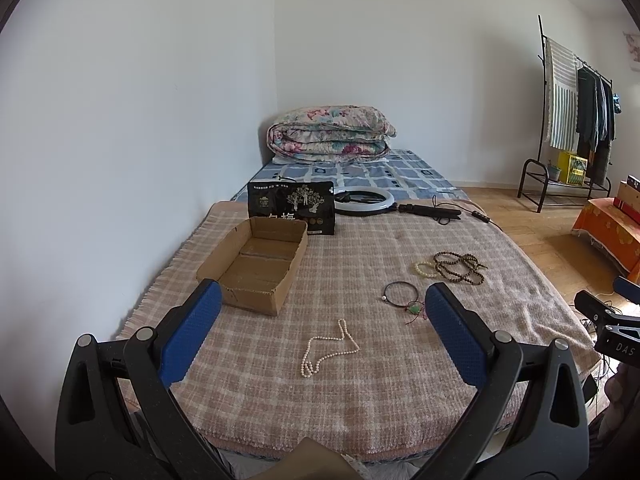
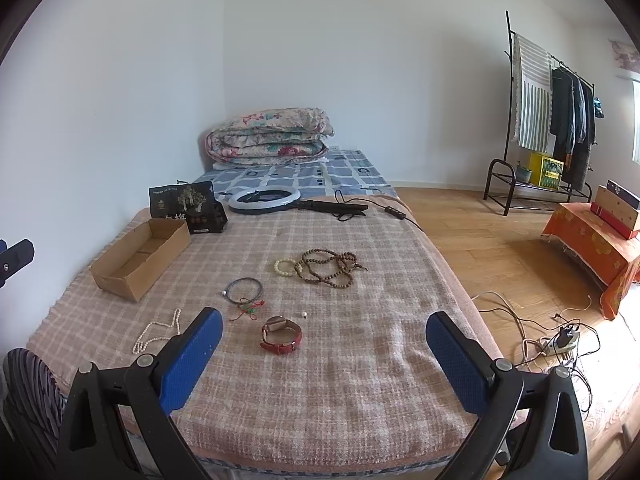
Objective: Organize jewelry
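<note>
Jewelry lies on a pink plaid blanket (image 1: 340,400) on a bed. A white pearl necklace (image 1: 328,350) lies just ahead of my open, empty left gripper (image 1: 322,320). Beyond lie a dark cord bracelet (image 1: 400,292), a green-and-red charm (image 1: 414,310), a cream bead bracelet (image 1: 426,269) and a brown bead necklace (image 1: 460,266). An open, empty cardboard box (image 1: 256,264) sits to the left. My right gripper (image 2: 324,340) is open and empty, with a red-strap watch (image 2: 281,334) between its fingers' lines. A small loose pearl (image 2: 304,314) lies by the watch.
A black printed box (image 1: 291,207) stands behind the cardboard box. A ring light (image 1: 364,200) with stand and cable lies further back, then a folded floral quilt (image 1: 330,130). A clothes rack (image 2: 548,120), an orange-draped stand (image 2: 592,236) and floor cables (image 2: 552,340) are to the right.
</note>
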